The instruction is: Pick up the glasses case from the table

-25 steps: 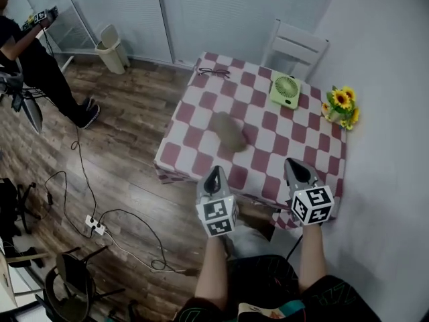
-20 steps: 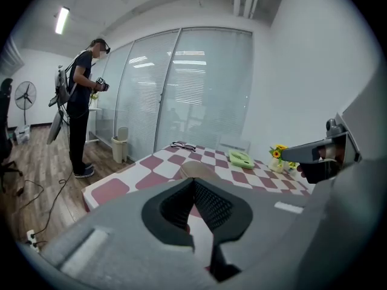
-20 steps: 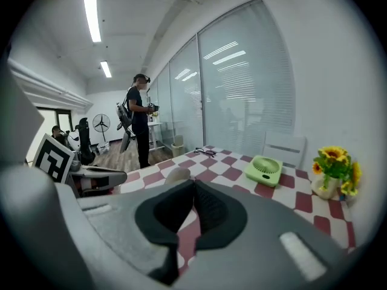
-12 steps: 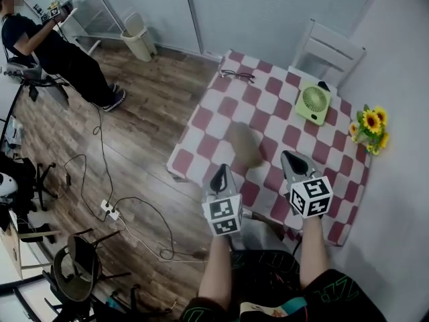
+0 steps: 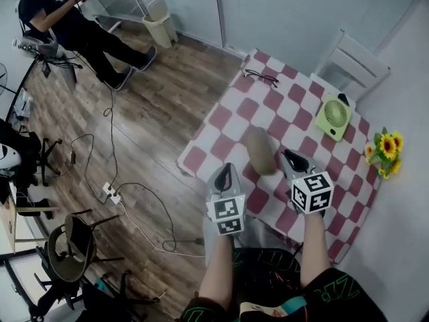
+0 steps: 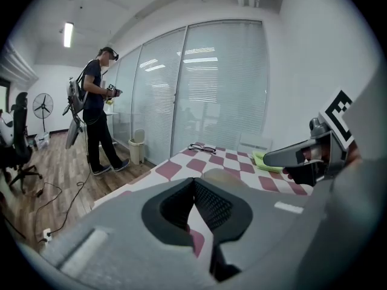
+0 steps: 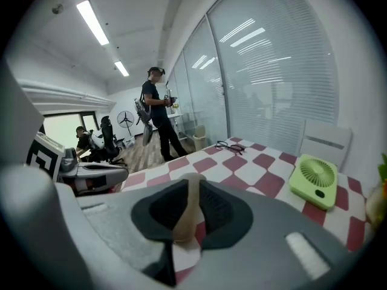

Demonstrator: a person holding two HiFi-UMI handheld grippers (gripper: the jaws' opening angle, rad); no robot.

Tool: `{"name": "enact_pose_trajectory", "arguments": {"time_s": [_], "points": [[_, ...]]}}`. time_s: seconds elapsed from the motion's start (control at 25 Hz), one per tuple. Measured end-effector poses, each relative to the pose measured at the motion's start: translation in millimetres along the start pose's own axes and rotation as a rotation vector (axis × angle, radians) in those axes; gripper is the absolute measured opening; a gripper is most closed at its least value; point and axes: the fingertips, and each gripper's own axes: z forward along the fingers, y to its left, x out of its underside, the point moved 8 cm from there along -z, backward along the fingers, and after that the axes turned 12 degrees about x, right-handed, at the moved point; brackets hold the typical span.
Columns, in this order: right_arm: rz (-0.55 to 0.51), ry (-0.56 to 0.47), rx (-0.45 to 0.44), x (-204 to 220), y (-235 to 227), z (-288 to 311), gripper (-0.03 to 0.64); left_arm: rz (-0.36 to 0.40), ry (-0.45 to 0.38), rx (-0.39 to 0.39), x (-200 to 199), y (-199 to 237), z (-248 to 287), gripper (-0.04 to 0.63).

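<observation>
The glasses case point(image 5: 260, 151) lies on the checked worktop point(image 5: 234, 127), but I only get it in pieces. From above it is a soft tan blur. The left gripper view shows just its rounded top point(image 6: 222, 174) over the body of my left tongs point(image 6: 193, 183). The right gripper view shows only a thin tan strip point(image 7: 186, 216) through the slit of my right tongs point(image 7: 193, 179). My hands are hidden behind the marker cubes, so only my forearms show. The near corner of the worktop is covered by the tongs.

Both forearms reach forward side by side, and both tongs tilt down toward the worktop. My left tongs point(image 5: 226, 170) are closed tip to tip with nothing between them, and the case sits at their 1 o'clock. My right tongs point(image 5: 289, 156) have just been opening and stand at a narrow gap. Nothing is pinched in them; the case lies beyond, at their 10 o'clock and just beside the tips. I cannot tell whether they touch it.

From the case, spectacles point(image 5: 261, 78) lie at 12 o'clock by the far edge, and a green fan point(image 5: 333, 115) sits at 2 o'clock.
</observation>
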Motion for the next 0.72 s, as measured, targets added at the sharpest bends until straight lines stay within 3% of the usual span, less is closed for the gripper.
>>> {"name": "enact_pose_trajectory", "arguments": {"time_s": [0.28,0.48,0.72], "points": [[-0.058,0.169,-0.100,-9.2,23.7,50.1,0.239,-0.038,-0.011,-0.029,-6.8,31.7,14.2,0.011],[-0.073,0.326,-0.131,-11.0,37.7,81.7,0.321,-0.053,-0.003,-0.025,-13.2,50.0,28.0,0.011],[-0.114,0.497,-0.104,-0.1,49.5,111.6,0.363,-0.061,0.026,-0.014,-15.6,73.1,41.3,0.011]]}}
